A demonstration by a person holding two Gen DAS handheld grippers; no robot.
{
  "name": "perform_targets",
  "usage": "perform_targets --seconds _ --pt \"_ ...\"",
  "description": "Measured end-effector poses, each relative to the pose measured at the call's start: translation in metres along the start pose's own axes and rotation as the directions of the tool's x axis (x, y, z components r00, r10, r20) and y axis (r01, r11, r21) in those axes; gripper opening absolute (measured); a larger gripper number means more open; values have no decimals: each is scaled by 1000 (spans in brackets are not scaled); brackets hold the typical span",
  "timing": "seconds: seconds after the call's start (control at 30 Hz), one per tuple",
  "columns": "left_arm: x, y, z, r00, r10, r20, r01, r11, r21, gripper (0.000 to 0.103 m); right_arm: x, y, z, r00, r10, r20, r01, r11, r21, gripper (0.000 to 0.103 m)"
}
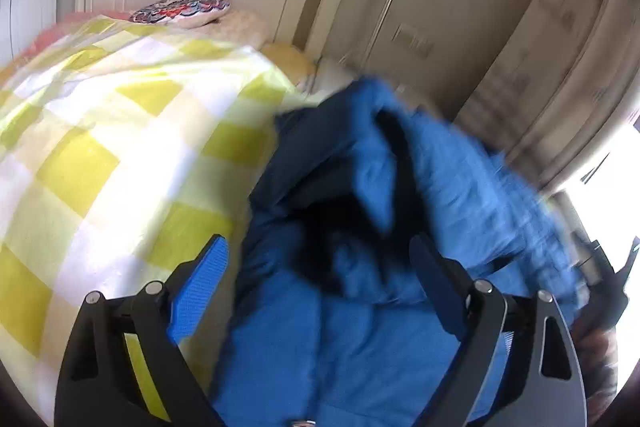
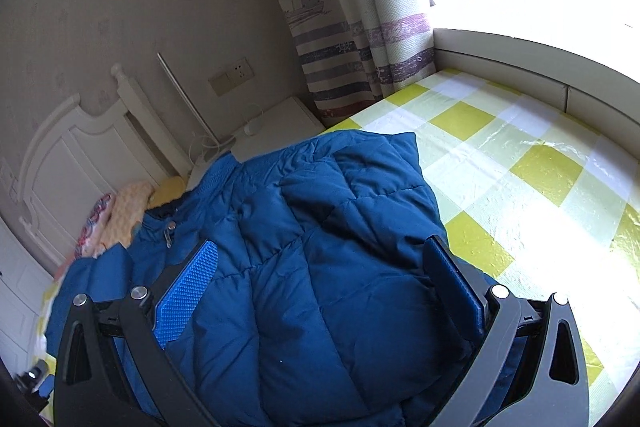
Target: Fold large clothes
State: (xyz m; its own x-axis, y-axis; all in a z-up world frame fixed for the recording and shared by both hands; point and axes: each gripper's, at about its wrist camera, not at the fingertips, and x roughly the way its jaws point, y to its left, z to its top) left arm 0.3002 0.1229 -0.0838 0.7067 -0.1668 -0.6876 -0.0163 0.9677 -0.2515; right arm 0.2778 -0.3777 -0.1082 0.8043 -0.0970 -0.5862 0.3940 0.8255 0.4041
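Left hand-held gripper [image 1: 320, 247]: tilted down over bed, jaws spread wide, nothing clamped; blue fingertips [image 1: 200, 287] flanking rumpled blue puffer jacket [image 1: 360, 327], contact not discernible through blur. Right hand-held gripper [image 2: 320, 255]: angled down above same jacket, jaws wide apart, empty, hovering just over quilted fabric. Jacket heaped on yellow-and-white checked bedsheet [image 2: 520, 163], collar and zipper pull [image 2: 168, 235] toward white headboard [image 2: 72, 155]. Beyond: patterned pillow [image 1: 180, 9], nightstand [image 2: 276, 123], striped curtain [image 2: 360, 67].
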Motion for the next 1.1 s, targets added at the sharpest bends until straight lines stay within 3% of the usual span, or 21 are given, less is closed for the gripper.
perform_targets --seconds 0.07,0.17,0.3,0.4,0.5,0.57,0.6,0.63,0.73,0.83,1.0,1.1 --pt "12 -5 -4 1000 20 -4 -20 999 36 90 1 3 -1 1000 -10 -3 10 1000 -15 98" --pt "22 -8 -12 992 123 -32 -118 987 109 93 2 8 -3 1000 -25 -2 25 999 -42 98" --pt "29 -1 -16 992 110 -61 -106 992 74 98 -1 21 -7 999 -22 26 24 994 -110 98" --pt "32 2 -15 993 91 -75 -87 995 49 100 -16 49 -15 995 48 89 -26 971 -239 98" --pt "38 4 -15 993 82 -83 -79 996 34 101 -32 101 -39 985 143 102 -78 876 -475 98" --pt "39 4 -14 993 80 -86 -77 997 31 101 -42 137 -62 973 222 67 -130 764 -632 98" --pt "40 5 -13 993 80 -87 -77 997 29 101 -44 157 -76 969 246 16 -163 689 -706 98" --pt "41 6 -13 993 80 -88 -78 997 26 101 -45 173 -88 968 249 -14 -172 626 -761 98" --pt "39 8 -13 993 81 -82 -81 997 11 101 -38 204 -111 964 232 -130 -233 496 -837 96" --pt "36 11 -13 994 82 -72 -82 997 1 101 -28 228 -128 972 186 -142 -205 381 -902 96" --pt "19 19 -9 998 62 9 -61 997 -42 99 -10 257 -139 974 152 -165 -206 308 -929 96" --pt "5 29 -7 995 55 89 -47 994 -98 98 -4 268 -145 972 151 -179 -217 298 -930 95"
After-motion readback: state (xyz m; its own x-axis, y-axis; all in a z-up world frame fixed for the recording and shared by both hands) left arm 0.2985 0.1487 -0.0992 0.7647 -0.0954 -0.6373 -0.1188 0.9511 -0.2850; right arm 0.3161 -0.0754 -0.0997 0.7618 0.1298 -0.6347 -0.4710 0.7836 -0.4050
